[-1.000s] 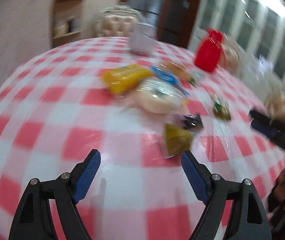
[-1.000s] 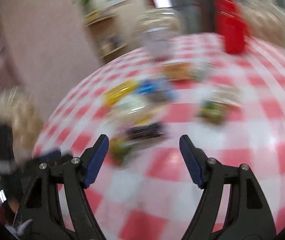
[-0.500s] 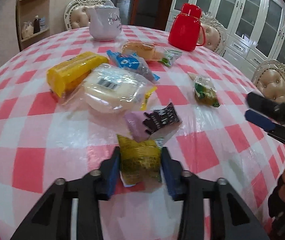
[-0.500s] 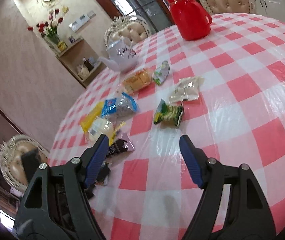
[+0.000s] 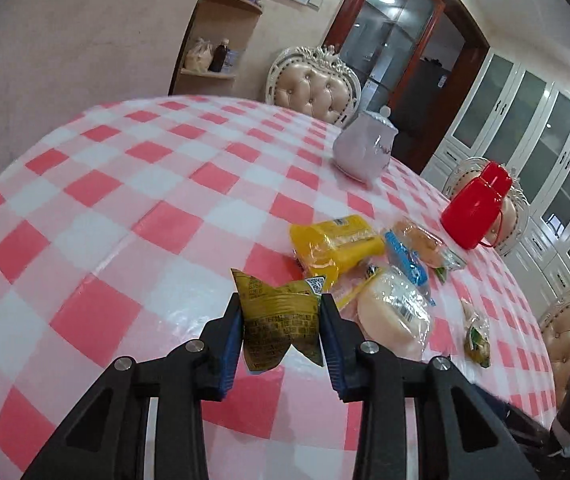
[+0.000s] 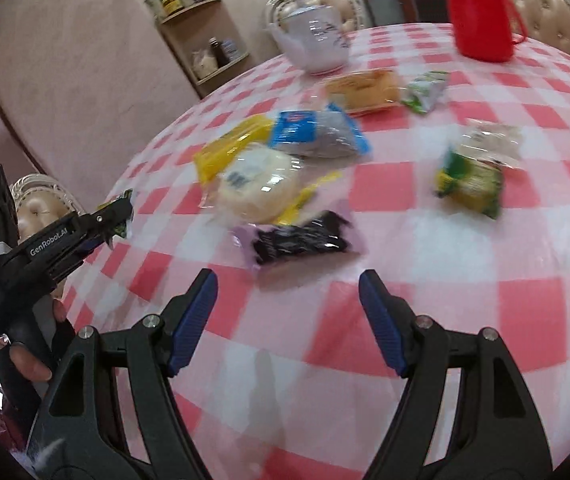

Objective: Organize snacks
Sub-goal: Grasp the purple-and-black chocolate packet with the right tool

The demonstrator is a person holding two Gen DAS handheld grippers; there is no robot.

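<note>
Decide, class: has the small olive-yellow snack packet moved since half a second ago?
Yes. The olive-yellow packet, clamped in the left gripper, was lying beside the dark chocolate packet; now it is lifted and carried left, away from the snack pile.

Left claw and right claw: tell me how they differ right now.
The left claw is shut on the olive-yellow snack packet; the right claw stands open with nothing between its pads. The left claw carries its packet clear of the checked tablecloth; the right claw points at the black-and-lilac packet lying there. Both have blue pads.

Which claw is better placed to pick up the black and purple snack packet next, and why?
Right: the right claw is open and empty just before the black and purple packet; the left claw already grips a yellow-green packet.
</note>
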